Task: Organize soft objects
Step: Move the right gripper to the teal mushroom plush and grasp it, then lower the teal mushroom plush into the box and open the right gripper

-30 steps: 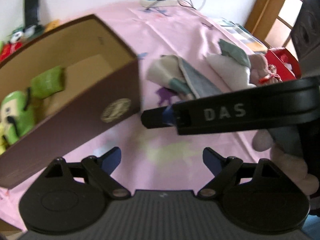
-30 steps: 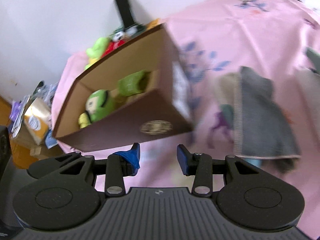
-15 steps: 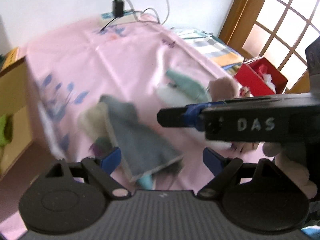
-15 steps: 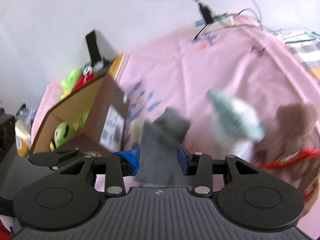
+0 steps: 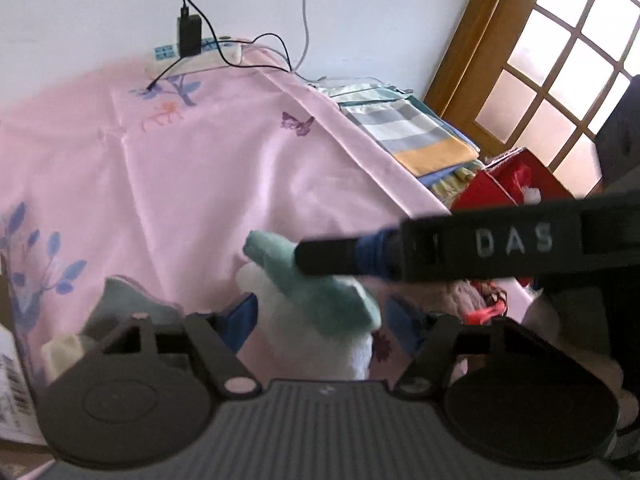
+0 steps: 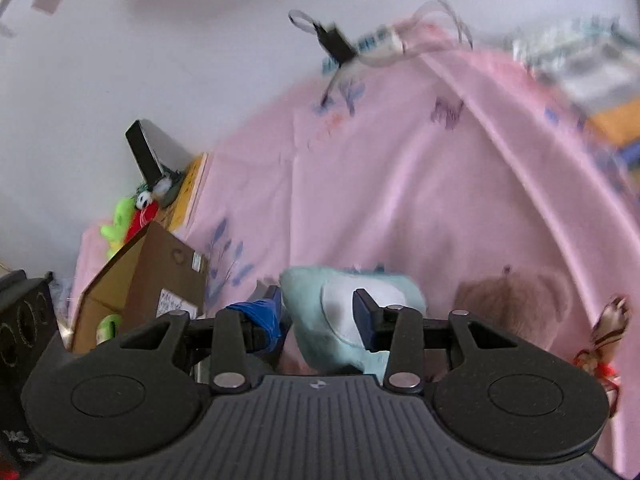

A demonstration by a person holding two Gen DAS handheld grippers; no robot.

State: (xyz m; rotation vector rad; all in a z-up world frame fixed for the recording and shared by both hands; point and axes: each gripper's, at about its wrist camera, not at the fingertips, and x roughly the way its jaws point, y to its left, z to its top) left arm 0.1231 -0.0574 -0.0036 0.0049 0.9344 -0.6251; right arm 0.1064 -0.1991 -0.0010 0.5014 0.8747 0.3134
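Note:
A teal and white plush toy (image 5: 320, 304) lies on the pink sheet (image 5: 208, 184). My left gripper (image 5: 320, 320) straddles it with its jaws closing; the pads do not clearly press on it. In the right wrist view the same plush toy (image 6: 340, 304) sits between the fingers of my right gripper (image 6: 318, 312), whose jaws are also closing and still show a gap. One right gripper finger crosses the left wrist view from the right, above the plush. A brown teddy (image 6: 512, 300) lies just right of the plush. A grey and cream cloth (image 5: 120, 308) lies to its left.
A cardboard box (image 6: 148, 276) with a green plush (image 6: 108, 324) inside stands at the left. Behind it lie more toys (image 6: 128, 220). A red box (image 5: 516, 184) and folded striped cloths (image 5: 412, 132) sit past the sheet's right edge. A power strip (image 5: 192, 48) lies at the back.
Both grippers have swung right, away from the cardboard box and over the grey cloth, to the teal and white plush. The left jaws have narrowed; the right ones slightly.

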